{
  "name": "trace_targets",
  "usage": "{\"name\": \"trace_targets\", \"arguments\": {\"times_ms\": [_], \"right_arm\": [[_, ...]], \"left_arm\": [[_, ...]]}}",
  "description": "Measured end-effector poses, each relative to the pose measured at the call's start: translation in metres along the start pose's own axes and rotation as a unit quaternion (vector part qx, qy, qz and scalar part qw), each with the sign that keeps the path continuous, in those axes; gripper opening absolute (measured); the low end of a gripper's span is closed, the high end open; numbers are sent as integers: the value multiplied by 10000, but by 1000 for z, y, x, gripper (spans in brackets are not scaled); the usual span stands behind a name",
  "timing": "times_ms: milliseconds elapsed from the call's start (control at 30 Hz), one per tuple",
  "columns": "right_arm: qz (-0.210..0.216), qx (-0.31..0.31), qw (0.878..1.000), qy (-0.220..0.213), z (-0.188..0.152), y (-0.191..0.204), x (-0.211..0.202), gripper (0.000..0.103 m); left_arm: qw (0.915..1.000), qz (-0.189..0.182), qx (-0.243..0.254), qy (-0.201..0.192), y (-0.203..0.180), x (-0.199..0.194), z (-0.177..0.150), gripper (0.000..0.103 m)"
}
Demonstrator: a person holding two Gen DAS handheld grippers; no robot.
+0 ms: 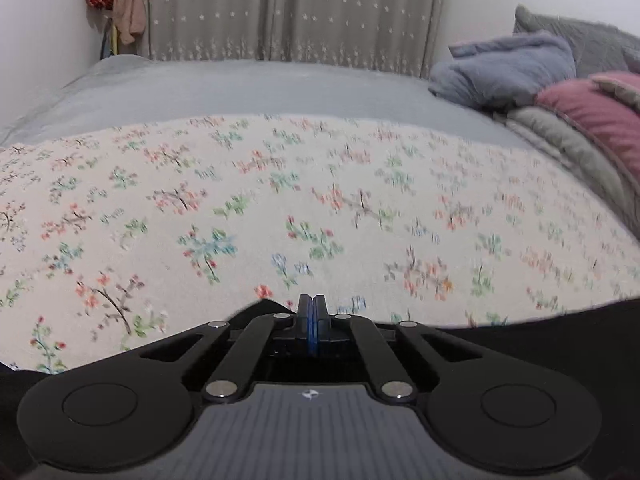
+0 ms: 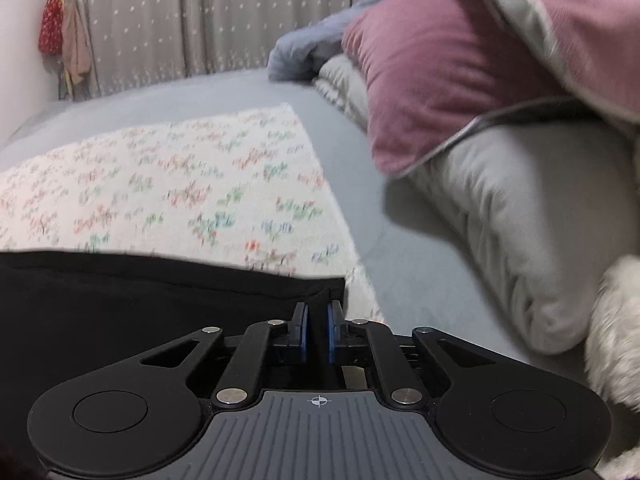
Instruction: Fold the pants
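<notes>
Black fabric pants [image 2: 120, 300] lie along the near edge of the floral cream cloth [image 1: 280, 200] on the grey bed [image 1: 240, 88]. Right gripper [image 2: 318, 320] pinches their corner; left gripper [image 1: 312, 312] looks pressed together — any cloth between is hidden. Lift both evenly, keeping the edge taut — most of the pants are cut off.

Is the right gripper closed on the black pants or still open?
Shut on the black pants: the right gripper has a corner of dark fabric pinched between its blue pads.
</notes>
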State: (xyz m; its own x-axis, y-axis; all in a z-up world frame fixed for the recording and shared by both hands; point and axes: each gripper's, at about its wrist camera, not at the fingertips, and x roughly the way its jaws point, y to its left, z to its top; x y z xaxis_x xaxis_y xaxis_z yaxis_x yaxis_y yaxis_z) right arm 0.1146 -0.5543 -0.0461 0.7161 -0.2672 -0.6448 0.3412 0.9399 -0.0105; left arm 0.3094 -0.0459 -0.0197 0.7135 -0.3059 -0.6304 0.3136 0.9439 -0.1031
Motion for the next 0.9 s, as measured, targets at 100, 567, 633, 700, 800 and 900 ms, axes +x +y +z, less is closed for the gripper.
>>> {"name": "trace_targets", "arguments": {"times_ms": [100, 567, 633, 700, 800, 900], "right_arm": [[-110, -10, 9998, -161, 5, 2, -6, 5], [-516, -208, 9969, -563, 23, 18, 0, 5], [-619, -252, 9967, -469, 24, 19, 10, 5], [-637, -241, 9969, -395, 23, 21, 14, 5], [-635, -226, 9974, -251, 21, 21, 18, 5], [-623, -228, 9977, -146, 16, 19, 21, 5]], "left_arm": [[9999, 48, -30, -97, 7, -5, 6, 8], [9981, -272, -547, -14, 21, -4, 10, 52], [9985, -257, -474, 73, 21, -1, 8, 61], [9984, -325, -439, 150, 21, 0, 7, 73], [9987, -352, -368, 66, 21, -3, 5, 74], [9989, -334, -299, 98, 21, -1, 5, 74]]}}
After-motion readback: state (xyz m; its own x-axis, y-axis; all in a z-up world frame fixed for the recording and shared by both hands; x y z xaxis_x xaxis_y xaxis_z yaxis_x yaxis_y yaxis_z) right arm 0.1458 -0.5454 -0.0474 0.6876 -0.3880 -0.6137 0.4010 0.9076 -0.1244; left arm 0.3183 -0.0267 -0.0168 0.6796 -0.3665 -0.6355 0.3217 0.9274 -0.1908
